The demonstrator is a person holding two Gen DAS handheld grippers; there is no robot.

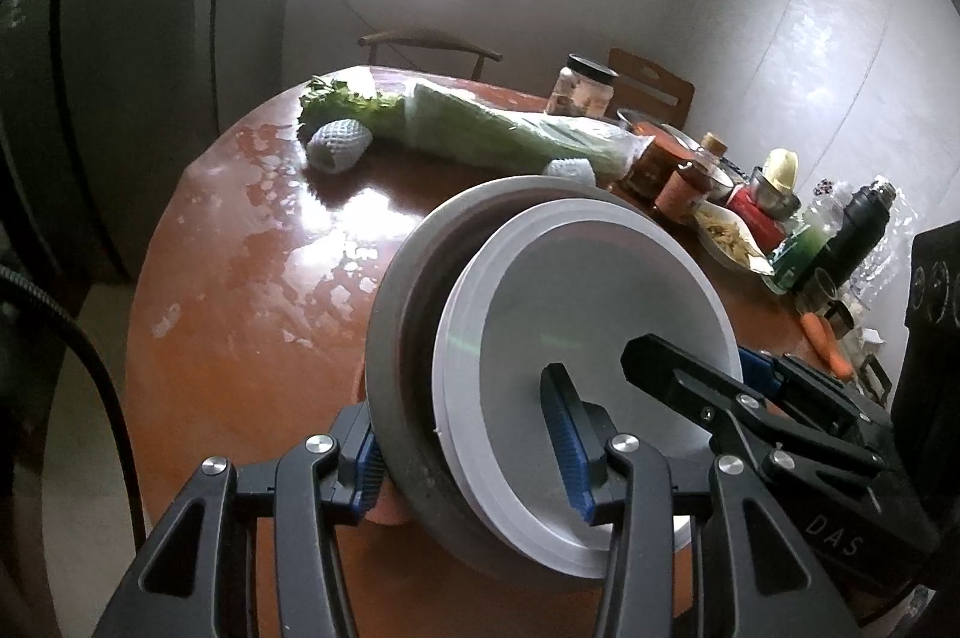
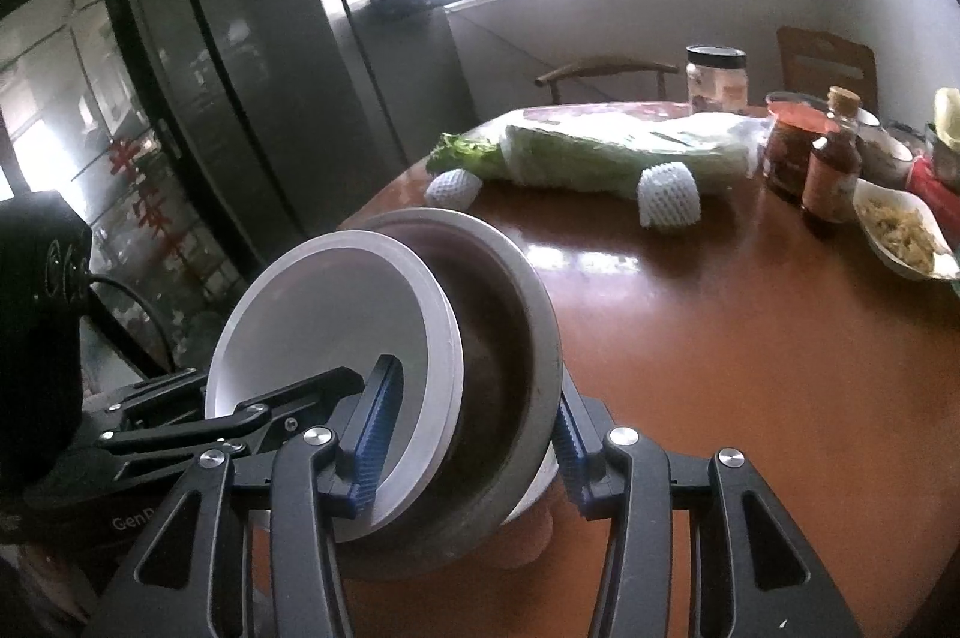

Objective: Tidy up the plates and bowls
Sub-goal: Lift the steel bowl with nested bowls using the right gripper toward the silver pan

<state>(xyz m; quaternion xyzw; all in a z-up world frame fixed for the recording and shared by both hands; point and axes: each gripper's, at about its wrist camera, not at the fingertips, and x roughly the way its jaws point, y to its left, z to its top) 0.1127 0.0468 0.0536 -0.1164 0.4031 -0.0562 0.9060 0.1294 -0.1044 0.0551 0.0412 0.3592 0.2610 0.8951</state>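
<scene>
Two stacked dishes, white round plate (image 1: 591, 332) nested in grey round bowl (image 1: 399, 338), clamped from both sides by left gripper (image 1: 474, 464) and right gripper (image 2: 468, 449) above the brown wooden table (image 2: 720, 338). Two foam-netted fruits (image 2: 669, 193) at twelve o'clock. Carrot (image 1: 825, 335) seen only from left.

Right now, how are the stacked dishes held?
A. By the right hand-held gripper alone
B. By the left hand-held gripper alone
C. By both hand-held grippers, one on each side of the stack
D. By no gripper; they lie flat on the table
C: the left hand-held gripper and the right hand-held gripper each clamp the rims of the stack, which is tilted above the table.
</scene>
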